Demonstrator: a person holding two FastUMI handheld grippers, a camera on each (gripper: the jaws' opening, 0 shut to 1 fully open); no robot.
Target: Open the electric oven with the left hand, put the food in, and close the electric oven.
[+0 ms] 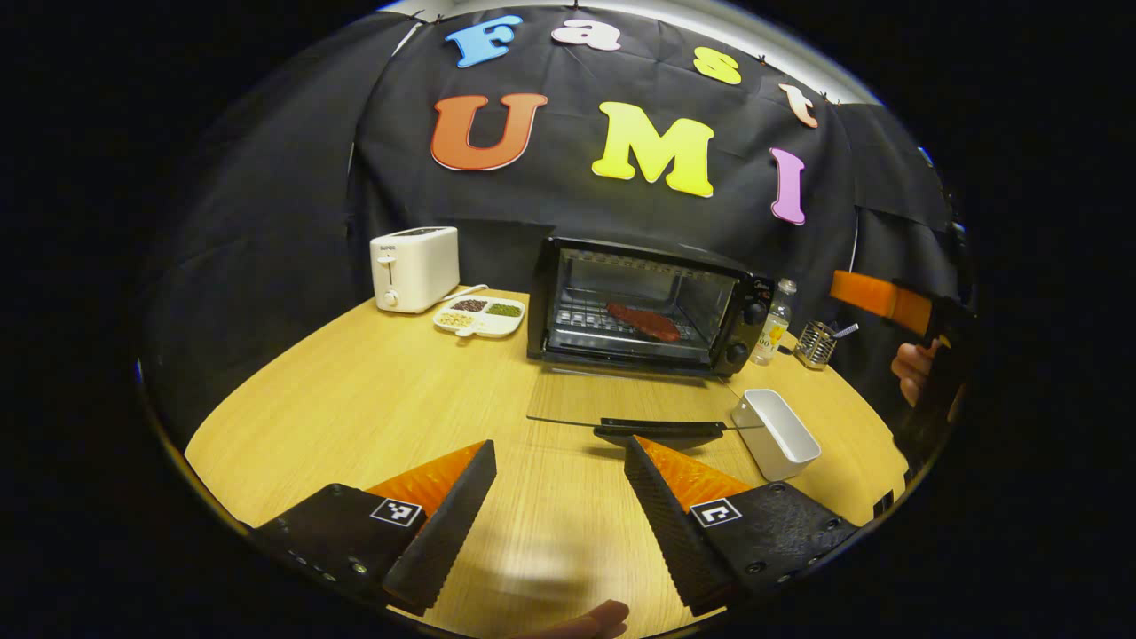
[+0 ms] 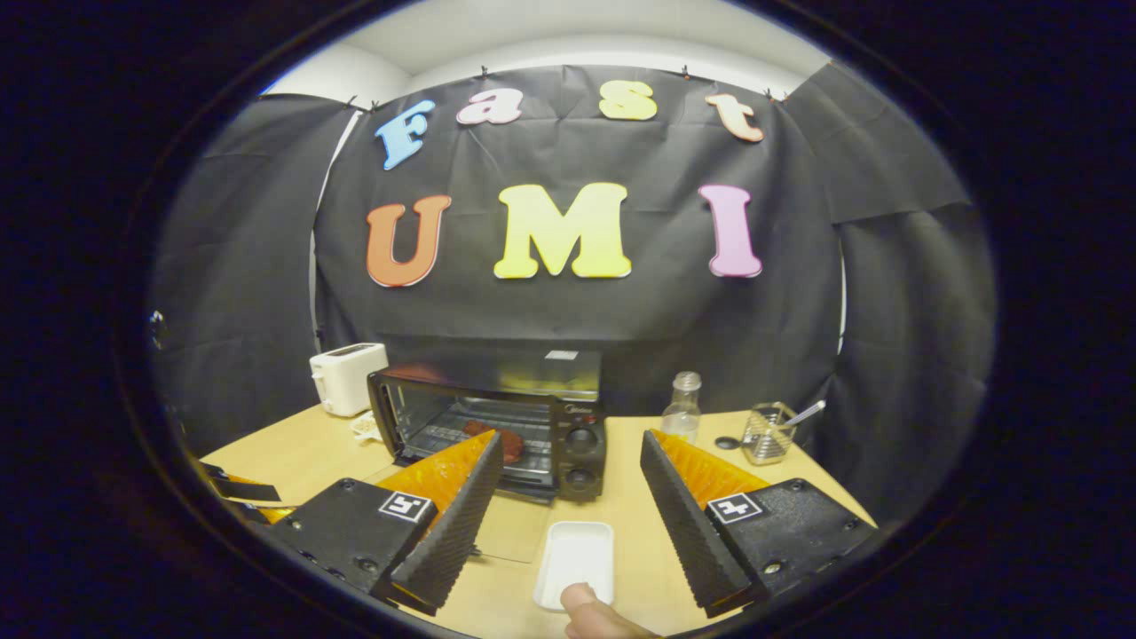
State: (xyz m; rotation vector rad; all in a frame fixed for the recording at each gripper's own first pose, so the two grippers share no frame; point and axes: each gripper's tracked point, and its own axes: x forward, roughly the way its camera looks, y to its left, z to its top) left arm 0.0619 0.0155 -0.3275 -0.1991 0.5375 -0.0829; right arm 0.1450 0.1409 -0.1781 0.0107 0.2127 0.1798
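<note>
The black electric oven (image 1: 639, 306) stands at the back of the table with its glass door (image 1: 621, 399) folded down flat, handle toward me. A red slab of food (image 1: 645, 321) lies on the rack inside. My left gripper (image 1: 560, 446) is open and holds nothing, just in front of the door handle (image 1: 661, 430). My right gripper (image 2: 570, 437) is also open and holds nothing, raised above an empty white container (image 2: 577, 550). From there the oven (image 2: 497, 426) and the food (image 2: 497, 441) show ahead to the left. The right gripper (image 1: 887, 302) and its hand appear at the far right.
A white toaster (image 1: 414, 268) and a sectioned dish of beans (image 1: 479, 316) sit left of the oven. A bottle (image 1: 774, 324) and a wire holder with a spoon (image 1: 816, 344) stand to its right. The white container (image 1: 777, 432) lies beside the door's right corner.
</note>
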